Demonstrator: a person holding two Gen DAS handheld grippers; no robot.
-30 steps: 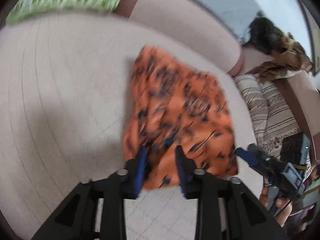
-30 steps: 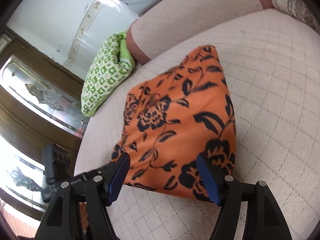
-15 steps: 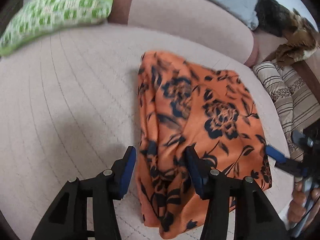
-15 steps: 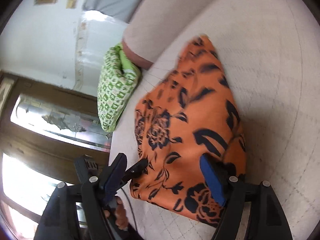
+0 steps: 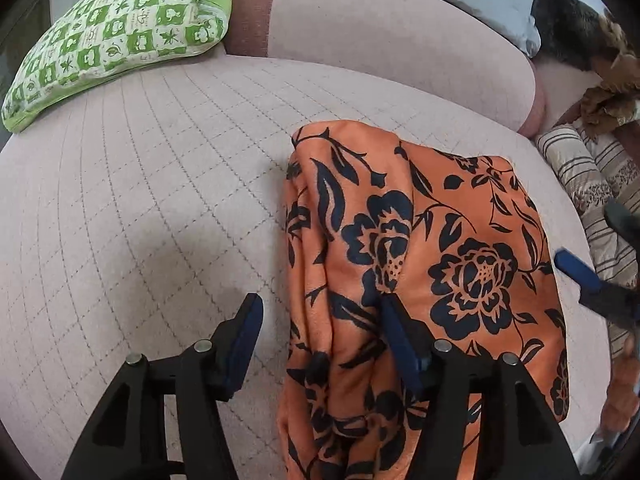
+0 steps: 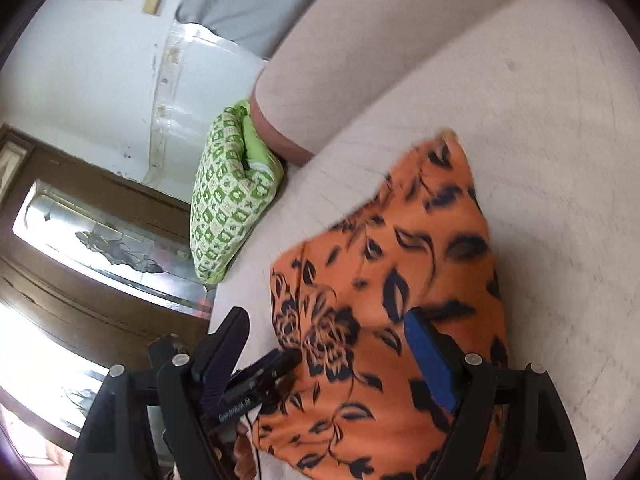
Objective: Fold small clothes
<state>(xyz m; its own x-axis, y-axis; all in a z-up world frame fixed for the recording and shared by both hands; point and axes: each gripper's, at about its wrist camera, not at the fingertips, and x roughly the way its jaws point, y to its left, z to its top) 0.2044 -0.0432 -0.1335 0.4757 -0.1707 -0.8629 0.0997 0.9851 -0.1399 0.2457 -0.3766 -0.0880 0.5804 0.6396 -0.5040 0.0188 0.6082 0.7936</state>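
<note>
In the left wrist view, the left gripper [image 5: 320,340] has its fingers wide apart and they hold nothing. The orange cloth [image 5: 420,260] with dark flowers lies on the pale quilted sofa [image 5: 140,200], and its left edge, bunched in folds, passes between the two fingers. The right finger stands over the cloth; the left finger is over bare seat. A green checked pillow [image 5: 116,28] leans at the far left against the backrest [image 5: 400,40]. At the right are a striped cushion [image 5: 592,184] and a brown furry thing [image 5: 576,36]. The right gripper [image 5: 576,272] shows at the right edge, just beside the cloth.

In the right wrist view, the right gripper [image 6: 328,356] is also spread open and empty, above the near part of the cloth [image 6: 400,280]. The left gripper [image 6: 264,372] reaches in from the left, at the cloth's edge. The pillow [image 6: 228,200] stands behind, near a wooden door [image 6: 100,240] with glass.
</note>
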